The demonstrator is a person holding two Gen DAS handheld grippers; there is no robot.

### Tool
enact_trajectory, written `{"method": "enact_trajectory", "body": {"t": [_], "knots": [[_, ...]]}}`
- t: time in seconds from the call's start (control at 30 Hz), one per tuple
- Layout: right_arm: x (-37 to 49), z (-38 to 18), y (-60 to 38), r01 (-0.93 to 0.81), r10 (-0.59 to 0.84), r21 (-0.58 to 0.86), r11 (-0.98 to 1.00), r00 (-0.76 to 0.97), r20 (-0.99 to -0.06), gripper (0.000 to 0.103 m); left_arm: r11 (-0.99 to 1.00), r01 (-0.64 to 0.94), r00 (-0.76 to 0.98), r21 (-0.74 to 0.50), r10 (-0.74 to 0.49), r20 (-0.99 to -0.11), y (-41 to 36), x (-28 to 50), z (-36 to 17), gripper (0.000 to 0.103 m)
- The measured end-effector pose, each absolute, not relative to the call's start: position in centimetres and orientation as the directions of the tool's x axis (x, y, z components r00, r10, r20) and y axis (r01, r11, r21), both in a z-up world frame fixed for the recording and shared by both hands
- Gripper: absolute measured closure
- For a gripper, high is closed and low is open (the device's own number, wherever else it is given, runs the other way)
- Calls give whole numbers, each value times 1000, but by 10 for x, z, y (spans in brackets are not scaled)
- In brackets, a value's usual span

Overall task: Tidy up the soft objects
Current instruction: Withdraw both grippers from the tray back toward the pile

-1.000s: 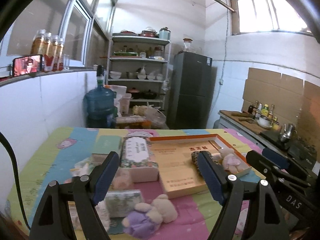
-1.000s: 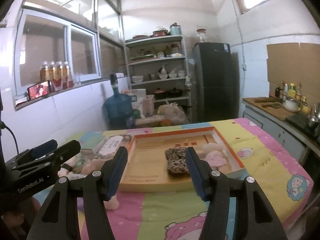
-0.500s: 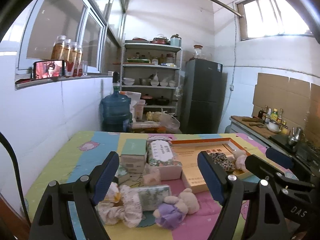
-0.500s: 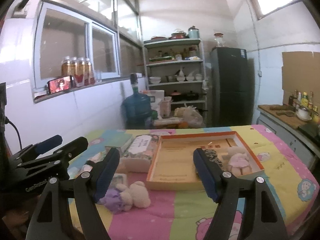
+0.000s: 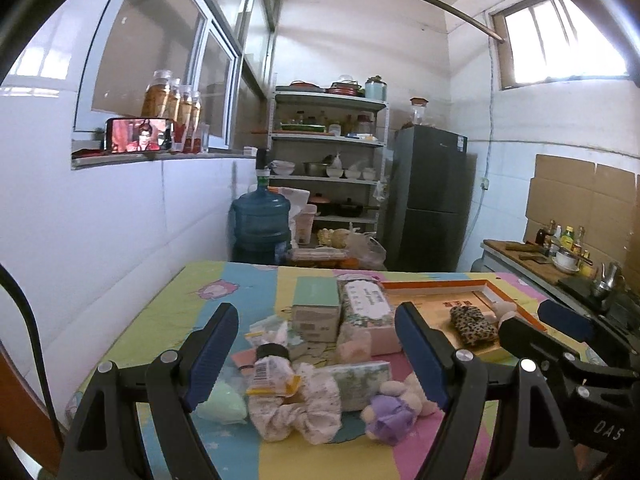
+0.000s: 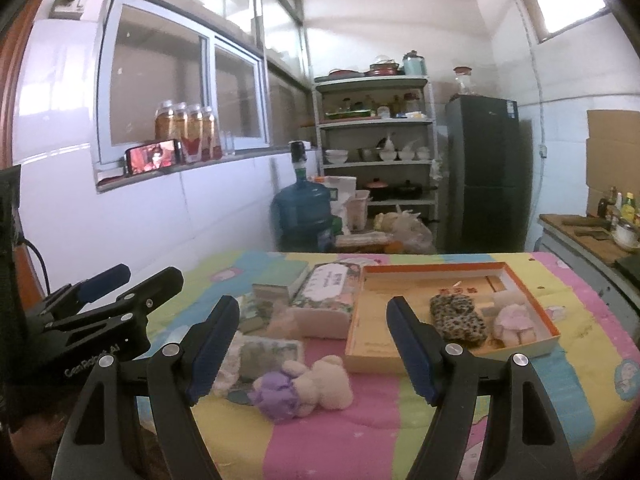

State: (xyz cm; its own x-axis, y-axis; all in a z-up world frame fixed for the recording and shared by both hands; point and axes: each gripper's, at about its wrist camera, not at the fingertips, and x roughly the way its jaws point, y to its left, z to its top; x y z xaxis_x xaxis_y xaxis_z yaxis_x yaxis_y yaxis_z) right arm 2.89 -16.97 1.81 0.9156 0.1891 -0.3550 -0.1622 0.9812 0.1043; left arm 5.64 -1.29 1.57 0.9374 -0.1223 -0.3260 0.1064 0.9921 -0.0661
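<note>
An orange-rimmed shallow box (image 6: 524,280) (image 5: 440,286) lies on the table's right side and holds a leopard-print pouch (image 6: 458,316) (image 5: 474,325) and a pink plush doll (image 6: 514,320). A purple and cream plush bear (image 6: 304,386) (image 5: 394,406) lies on the colourful cloth in front of a pile of tissue packs (image 6: 332,290) (image 5: 366,308) and small boxes. A frilly floral cloth item (image 5: 296,404) sits near the front edge. My left gripper (image 5: 316,354) is open above the pile. My right gripper (image 6: 312,346) is open with nothing between its fingers, above the bear.
A pale green soft item (image 5: 222,402) lies at the table's near left. A white tiled wall runs along the left. Beyond the table stand a blue water jug (image 6: 300,216), a metal shelf (image 6: 376,136) and a dark fridge (image 6: 486,172). A counter (image 5: 532,260) with bottles is at the right.
Both grippers have drawn back from the orange box and swung left, so the pile and the plush bear now sit between the fingers. The right jaws stand wider than a second ago.
</note>
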Motion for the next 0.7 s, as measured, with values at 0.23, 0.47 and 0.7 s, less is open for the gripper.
{"method": "enact_trajectory", "body": {"t": [0.23,0.47,0.7], "knots": [[32,13,-159,-183,212,112,977,906,-366,25,993,89,936,-74,-109,-334,1,55,10,22],[35,13,-157,-192,222,117,974,903,-367,25,994,71,936,-84,-96,-340,9,58,10,22],[37,9,-162,-193,232,138,971,896,-378,25,995,29,936,-99,-62,-347,24,58,7,22]]}}
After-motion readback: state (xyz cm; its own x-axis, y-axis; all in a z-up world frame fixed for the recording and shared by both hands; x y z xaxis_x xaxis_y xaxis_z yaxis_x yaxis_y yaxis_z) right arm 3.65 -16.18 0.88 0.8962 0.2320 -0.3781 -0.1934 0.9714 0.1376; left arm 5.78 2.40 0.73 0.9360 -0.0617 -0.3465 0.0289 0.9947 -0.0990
